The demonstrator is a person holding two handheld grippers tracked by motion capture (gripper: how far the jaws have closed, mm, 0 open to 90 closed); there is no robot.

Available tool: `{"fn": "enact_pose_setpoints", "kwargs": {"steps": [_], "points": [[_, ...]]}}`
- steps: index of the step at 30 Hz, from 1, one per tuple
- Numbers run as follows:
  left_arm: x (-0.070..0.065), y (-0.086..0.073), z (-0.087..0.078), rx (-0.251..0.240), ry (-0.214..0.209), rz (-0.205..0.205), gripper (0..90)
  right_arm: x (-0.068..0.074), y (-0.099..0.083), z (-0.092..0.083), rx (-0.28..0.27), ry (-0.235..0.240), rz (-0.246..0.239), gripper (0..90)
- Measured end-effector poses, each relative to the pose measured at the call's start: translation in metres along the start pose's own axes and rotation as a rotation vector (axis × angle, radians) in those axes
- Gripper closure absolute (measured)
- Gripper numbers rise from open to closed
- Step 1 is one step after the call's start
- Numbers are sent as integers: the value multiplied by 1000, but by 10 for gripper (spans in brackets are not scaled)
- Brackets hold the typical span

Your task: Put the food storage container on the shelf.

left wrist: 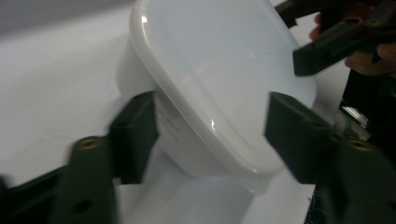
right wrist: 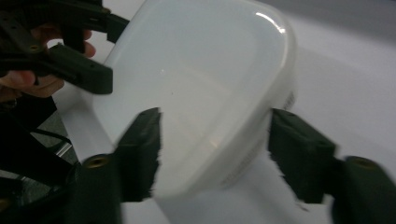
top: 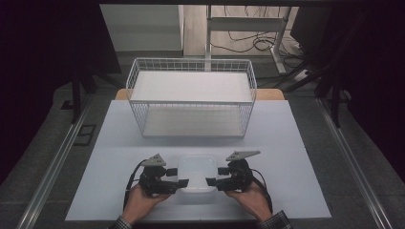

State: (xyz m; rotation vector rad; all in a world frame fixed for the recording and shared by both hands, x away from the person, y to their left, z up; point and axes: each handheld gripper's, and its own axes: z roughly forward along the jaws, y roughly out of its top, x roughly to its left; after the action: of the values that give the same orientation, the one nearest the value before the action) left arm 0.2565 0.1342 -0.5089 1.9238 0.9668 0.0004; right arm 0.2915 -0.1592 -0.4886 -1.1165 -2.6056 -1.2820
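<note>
White lidded plastic tub (top: 197, 173) sits on the pale worktop (top: 114, 143), just this side of the white wire basket (top: 191, 98). Left hand-held gripper (top: 183, 182) and right hand-held gripper (top: 210, 182) flank its ends, jaws apart, not gripping.

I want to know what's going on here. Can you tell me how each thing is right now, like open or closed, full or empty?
Plastic box: lid on, flat on the table, between the two tools.
Left tool: jaws around the box's left end; cannot tell if they press it.
Right tool: jaws around the box's right end; cannot tell if they press it.
Wire basket: upright, open on top, nothing in it.
Table: covered by a white sheet.
</note>
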Motion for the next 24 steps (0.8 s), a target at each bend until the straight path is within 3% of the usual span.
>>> {"fn": "enact_pose_setpoints", "kwargs": {"steps": [3,6,9,10,12,24], "points": [[-3,-1,-5,-25,25,2,532,2,-4,-14,-20,-27,4,558],[-4,-1,-9,-42,31,-10,636,6,-5,-20,-37,-52,26,639],[-5,-1,-10,-56,71,3,789,6,-5,-26,-77,-68,41,778],[-7,-2,-8,-51,99,21,785,7,-6,-25,-75,-89,16,776],[-5,-2,-8,-67,95,0,786,8,-6,-23,-84,-110,18,778],[-5,7,-18,-120,115,14,790,11,1,-26,-168,-116,-9,779]]}}
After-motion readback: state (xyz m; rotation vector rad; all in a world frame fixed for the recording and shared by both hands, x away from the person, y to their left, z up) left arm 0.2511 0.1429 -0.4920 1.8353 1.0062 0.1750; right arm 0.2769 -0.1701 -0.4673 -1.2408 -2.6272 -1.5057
